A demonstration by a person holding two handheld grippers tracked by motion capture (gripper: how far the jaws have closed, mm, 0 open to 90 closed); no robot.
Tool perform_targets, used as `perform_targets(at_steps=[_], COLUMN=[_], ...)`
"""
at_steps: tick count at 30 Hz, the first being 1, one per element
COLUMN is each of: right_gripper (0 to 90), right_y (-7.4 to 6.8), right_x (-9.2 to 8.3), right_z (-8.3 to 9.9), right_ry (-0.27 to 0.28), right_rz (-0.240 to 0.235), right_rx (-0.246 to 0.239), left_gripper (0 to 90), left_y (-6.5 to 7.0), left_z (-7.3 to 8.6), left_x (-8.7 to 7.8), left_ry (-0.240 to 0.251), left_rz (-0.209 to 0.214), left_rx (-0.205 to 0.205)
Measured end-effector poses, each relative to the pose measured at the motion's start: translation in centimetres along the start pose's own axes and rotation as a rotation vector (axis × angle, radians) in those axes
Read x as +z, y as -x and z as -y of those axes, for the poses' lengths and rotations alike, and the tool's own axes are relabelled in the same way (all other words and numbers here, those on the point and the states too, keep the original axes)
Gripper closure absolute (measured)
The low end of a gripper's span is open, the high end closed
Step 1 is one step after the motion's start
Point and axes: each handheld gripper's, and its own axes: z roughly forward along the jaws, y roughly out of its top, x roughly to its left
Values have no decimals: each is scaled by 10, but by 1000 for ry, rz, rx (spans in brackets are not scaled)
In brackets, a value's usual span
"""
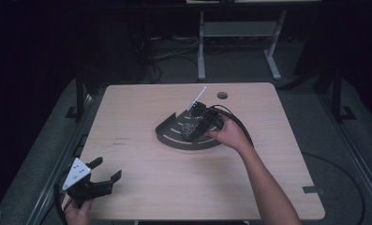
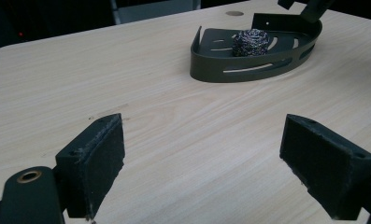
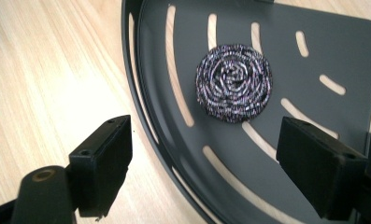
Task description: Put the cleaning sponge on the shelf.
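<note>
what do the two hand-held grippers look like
Both are black with two blocky, flat-padded jaws. The left hand-held gripper carries a grey three-cornered plate with dark dots on top. A thick black cable trails from the right hand-held gripper. The forearms are bare, without sleeves.

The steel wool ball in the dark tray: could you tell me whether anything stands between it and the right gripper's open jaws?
Nothing visible does. The right gripper hangs open above the steel wool ball, which lies alone on the slotted tray.
</note>
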Motion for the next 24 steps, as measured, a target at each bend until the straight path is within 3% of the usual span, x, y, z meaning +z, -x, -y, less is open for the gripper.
perform_targets(at_steps=[24], right_gripper=[174], right_y=[-13], right_x=[-9], right_z=[35], right_ry=[-1], right_rz=[2], right_rx=[-16], left_gripper=[132], left_y=[0], left_z=[0], left_x=[0], left_ry=[0], left_rz=[3], left_rx=[0])
